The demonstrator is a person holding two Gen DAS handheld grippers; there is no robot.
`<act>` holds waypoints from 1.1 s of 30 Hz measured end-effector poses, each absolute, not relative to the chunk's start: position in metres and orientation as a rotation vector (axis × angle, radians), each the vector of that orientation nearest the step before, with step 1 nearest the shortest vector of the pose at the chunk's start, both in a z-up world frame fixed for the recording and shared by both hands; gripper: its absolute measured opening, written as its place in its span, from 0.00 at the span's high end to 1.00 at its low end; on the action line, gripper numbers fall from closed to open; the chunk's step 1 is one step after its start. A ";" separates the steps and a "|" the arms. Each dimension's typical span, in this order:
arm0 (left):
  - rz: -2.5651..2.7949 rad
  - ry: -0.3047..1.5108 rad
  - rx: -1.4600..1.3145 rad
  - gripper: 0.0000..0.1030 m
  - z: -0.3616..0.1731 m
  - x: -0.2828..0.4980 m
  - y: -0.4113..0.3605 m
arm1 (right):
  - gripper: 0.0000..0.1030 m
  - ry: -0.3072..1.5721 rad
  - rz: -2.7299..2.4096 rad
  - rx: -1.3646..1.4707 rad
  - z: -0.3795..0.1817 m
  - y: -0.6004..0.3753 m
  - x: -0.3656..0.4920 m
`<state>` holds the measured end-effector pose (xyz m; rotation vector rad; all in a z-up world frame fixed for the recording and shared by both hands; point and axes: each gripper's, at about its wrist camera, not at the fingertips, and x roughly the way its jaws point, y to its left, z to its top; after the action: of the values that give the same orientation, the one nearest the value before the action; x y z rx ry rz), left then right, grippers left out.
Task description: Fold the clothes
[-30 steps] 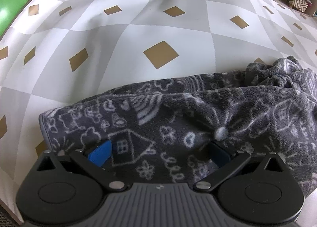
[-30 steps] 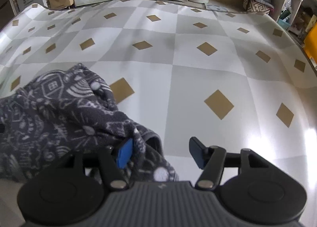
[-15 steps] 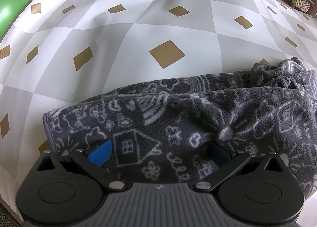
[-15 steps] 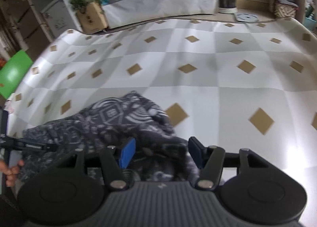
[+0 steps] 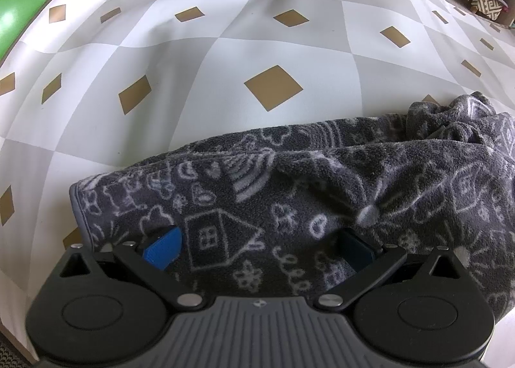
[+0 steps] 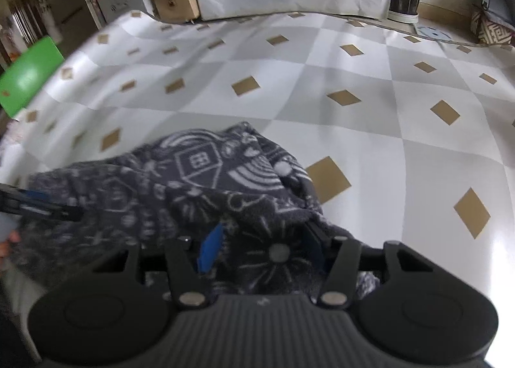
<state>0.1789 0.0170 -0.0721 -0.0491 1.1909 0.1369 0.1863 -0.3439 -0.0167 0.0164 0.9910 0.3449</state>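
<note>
Both grippers straddle fleece: my left gripper (image 5: 257,247) stands spread wide over the near edge of the grey patterned garment (image 5: 322,194) on the checked tablecloth (image 5: 199,59), unclamped, while my right gripper (image 6: 262,247) has cloth bunched between half-closed fingers. I judge I should clamp both on one edge, level, before lifting it over.

Garment (image 5: 322,194): thick fleece cloth, dark grey, nappy and matt, with a pale printed doodle pattern. Counter cover (image 5: 225,56): smooth sheet with a slight sheen and glare patches in my right view. My left tongs (image 5: 257,244) and right tongs (image 6: 260,247): matt black plastic, ribbed housing, shiny metal pivot pins, blue plastic pads (image 5: 162,247).
</note>
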 end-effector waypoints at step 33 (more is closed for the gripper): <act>-0.096 1.150 0.014 0.00 -0.026 0.113 -0.038 | 0.45 1.119 0.110 0.182 0.001 -0.382 0.147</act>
<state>0.1125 -0.0381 -0.0262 0.0140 1.1495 -0.0963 0.1474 -0.3820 0.0010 0.1816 1.1193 0.1101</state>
